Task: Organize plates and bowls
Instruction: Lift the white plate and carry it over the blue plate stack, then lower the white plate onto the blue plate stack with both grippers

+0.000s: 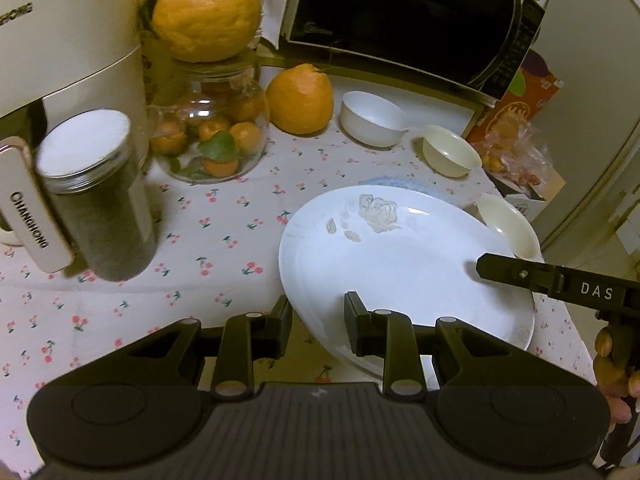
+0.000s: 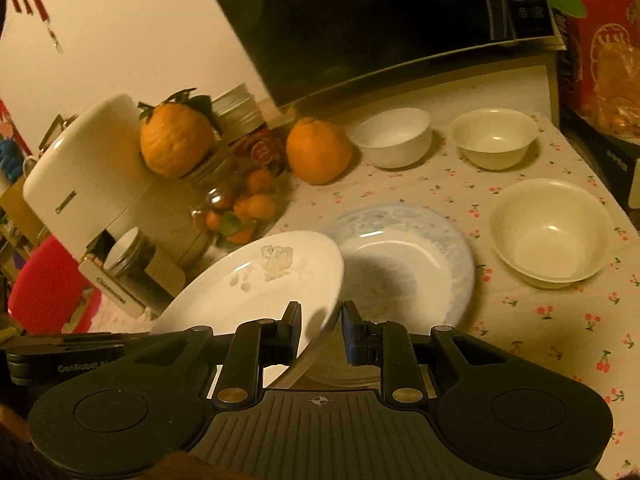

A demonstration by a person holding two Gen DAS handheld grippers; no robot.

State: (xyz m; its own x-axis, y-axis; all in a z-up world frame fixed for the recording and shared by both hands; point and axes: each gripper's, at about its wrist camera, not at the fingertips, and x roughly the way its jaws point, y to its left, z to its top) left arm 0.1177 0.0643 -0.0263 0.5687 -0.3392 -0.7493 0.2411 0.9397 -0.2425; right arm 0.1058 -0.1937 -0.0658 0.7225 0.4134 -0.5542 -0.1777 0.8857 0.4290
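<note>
Right up close, the left gripper point(image 1: 318, 322) has its two black fingers point(image 1: 358, 320) pinching the near rim of the white plate point(image 1: 400, 264), one pad under, one on top. Over on the other edge, the right gripper point(image 2: 320, 330) is clamped on the same plate, its fingers point(image 2: 294, 328) narrow around the rim. So both grippers have it, and the plate hangs tilted above the table point(image 1: 208, 240), off the cloth.

The plate is glossy white, wide and shallow, with a faint beige flower print near its far side and a pale swirl at the near rim. Below and beyond it lies a second plate point(image 2: 452, 248), this one with a bluish patterned border, flat on the cherry-print cloth.

Count the bowls: three. One white bowl point(image 2: 394, 136) at the back, a cream bowl point(image 2: 494, 138) beside it, and a larger cream bowl point(image 2: 554, 232) nearer, right of the bluish plate.

Fruit: two big oranges point(image 1: 300, 98), one sitting on top of a glass jar point(image 1: 212, 136) filled with small oranges. One metal-lidded canister point(image 1: 100, 200) stands left, against a cream appliance point(image 1: 68, 40) reading "CHANGHONG". A dark microwave point(image 1: 404, 12) sits behind. The right gripper's arm carries "DAS"; the left one's body reads "GenRobot".
</note>
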